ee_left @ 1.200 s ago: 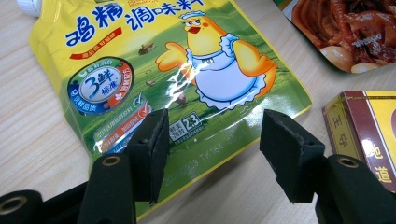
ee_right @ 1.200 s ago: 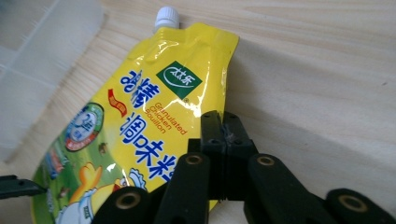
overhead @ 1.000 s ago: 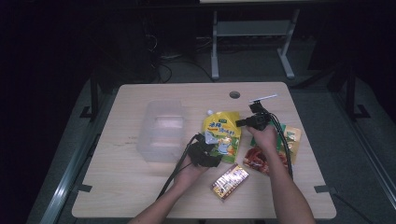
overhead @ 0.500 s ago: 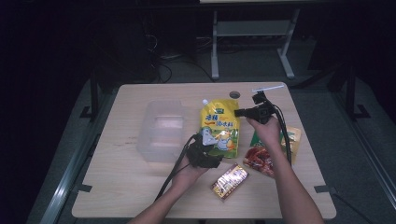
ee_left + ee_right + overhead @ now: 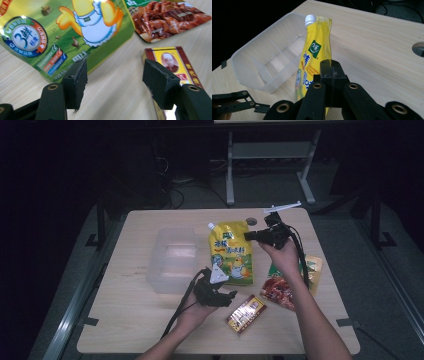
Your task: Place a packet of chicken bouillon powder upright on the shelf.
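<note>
A: What's at the left of the table?

B: A clear plastic bin, with the left gripper low beside it. Its jaws have just been opening and nothing sits between them.

A: And in the middle?

B: The yellow spout pouch, lifted off the wood, its upper edge clenched in the right gripper.

A: Anything crowding it?

B: A small red-and-yellow box lies just below, and a meat packet to the right, partly under the right forearm.
</note>
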{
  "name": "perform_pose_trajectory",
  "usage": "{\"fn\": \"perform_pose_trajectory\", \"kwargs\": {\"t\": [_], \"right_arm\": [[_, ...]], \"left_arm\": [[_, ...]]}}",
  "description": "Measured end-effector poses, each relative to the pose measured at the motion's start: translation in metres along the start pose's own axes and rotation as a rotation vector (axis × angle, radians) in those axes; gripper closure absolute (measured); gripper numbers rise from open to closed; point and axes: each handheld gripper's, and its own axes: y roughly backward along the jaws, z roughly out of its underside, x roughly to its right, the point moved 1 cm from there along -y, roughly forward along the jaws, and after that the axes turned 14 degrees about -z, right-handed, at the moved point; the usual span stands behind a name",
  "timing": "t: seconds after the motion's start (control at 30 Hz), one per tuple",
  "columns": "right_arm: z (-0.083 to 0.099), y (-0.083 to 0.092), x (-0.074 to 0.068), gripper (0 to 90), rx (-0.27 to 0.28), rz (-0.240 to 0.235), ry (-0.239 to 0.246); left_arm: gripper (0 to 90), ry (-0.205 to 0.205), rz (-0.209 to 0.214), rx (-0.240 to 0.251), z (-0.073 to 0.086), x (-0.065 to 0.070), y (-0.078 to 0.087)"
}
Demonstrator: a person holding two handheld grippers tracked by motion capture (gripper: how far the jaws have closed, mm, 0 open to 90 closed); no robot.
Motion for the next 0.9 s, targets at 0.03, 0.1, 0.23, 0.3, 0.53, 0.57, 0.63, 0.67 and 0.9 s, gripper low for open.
{"fn": "perform_pose_trajectory", "kwargs": {"t": [0.03,0.1,0.23,0.3,0.53,0.57,0.63,0.67,0.9], "right_arm": [[0.000,0.000,0.000,90.0,0.000,0.000,0.000],[-0.005,0.002,-0.010,90.0,-0.003,0.003,0.030],[-0.011,0.005,-0.022,90.0,-0.005,0.021,0.063],[-0.013,0.006,-0.024,90.0,-0.008,0.024,0.069],[-0.021,0.009,-0.033,90.0,-0.013,0.055,0.111],[-0.022,0.010,-0.036,90.0,-0.017,0.057,0.100],[-0.023,0.010,-0.036,90.0,-0.020,0.065,0.124],[-0.024,0.011,-0.038,90.0,-0.020,0.067,0.119],[-0.028,0.014,-0.042,90.0,-0.013,0.051,0.127]], "left_arm": [[35.8,-0.007,0.004,0.002,0.001,0.000,0.002],[34.8,-0.019,0.007,0.008,0.003,0.000,0.005],[34.1,-0.020,0.018,0.008,0.008,0.001,0.011],[33.7,-0.022,0.021,0.010,0.011,0.000,0.015],[32.6,-0.025,0.026,0.028,0.020,-0.003,0.025],[32.6,-0.027,0.027,0.028,0.022,-0.004,0.026],[32.2,-0.030,0.028,0.022,0.025,-0.004,0.028],[32.2,-0.021,0.031,0.020,0.027,-0.004,0.029],[31.9,-0.028,0.046,0.031,0.034,0.000,0.035]]}}
